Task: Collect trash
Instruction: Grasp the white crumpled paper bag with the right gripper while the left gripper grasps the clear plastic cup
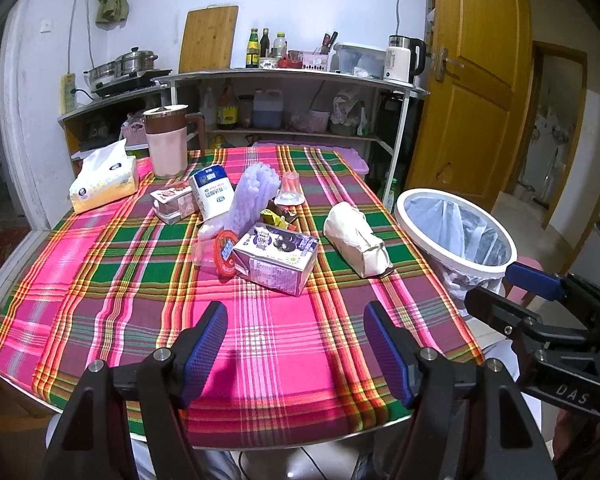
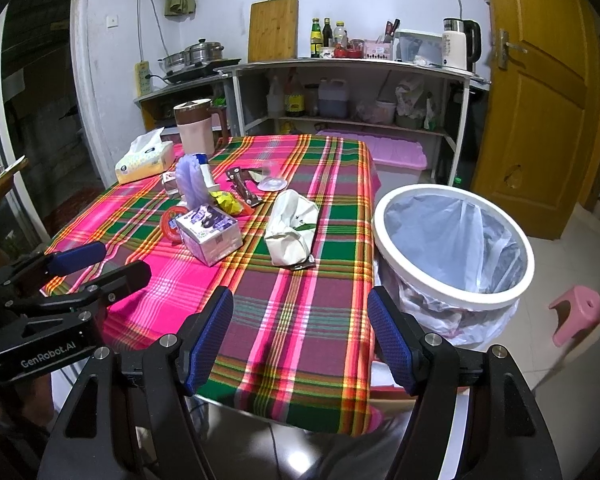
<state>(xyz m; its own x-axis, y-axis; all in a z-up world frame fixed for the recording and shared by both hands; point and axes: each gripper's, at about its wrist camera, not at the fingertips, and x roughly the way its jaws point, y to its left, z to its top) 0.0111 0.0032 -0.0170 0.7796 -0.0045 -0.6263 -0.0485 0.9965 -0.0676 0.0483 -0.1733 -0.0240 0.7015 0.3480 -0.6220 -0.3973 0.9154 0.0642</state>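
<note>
Fingers wide, both grippers, ribbed blue pads (image 1: pixel 204 344) | crumpled cartons on plaid cloth (image 1: pixel 260 352); round white bin (image 2: pixel 452 296)

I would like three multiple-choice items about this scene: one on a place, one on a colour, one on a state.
1. Where does the trash bin stand?
A. On the table
B. Beside the table's right edge
C. Under the shelf

2. What colour is the stool on the floor?
A. Pink
B. Blue
C. White

3. How is the left gripper?
A. Shut on a carton
B. Shut on nothing
C. Open, holding nothing

Key: 1 B, it stands on the floor against the tablecloth's right side; 2 A, it shows pink next to the bin; 3 C, bare cloth shows between the parted pads.
</note>
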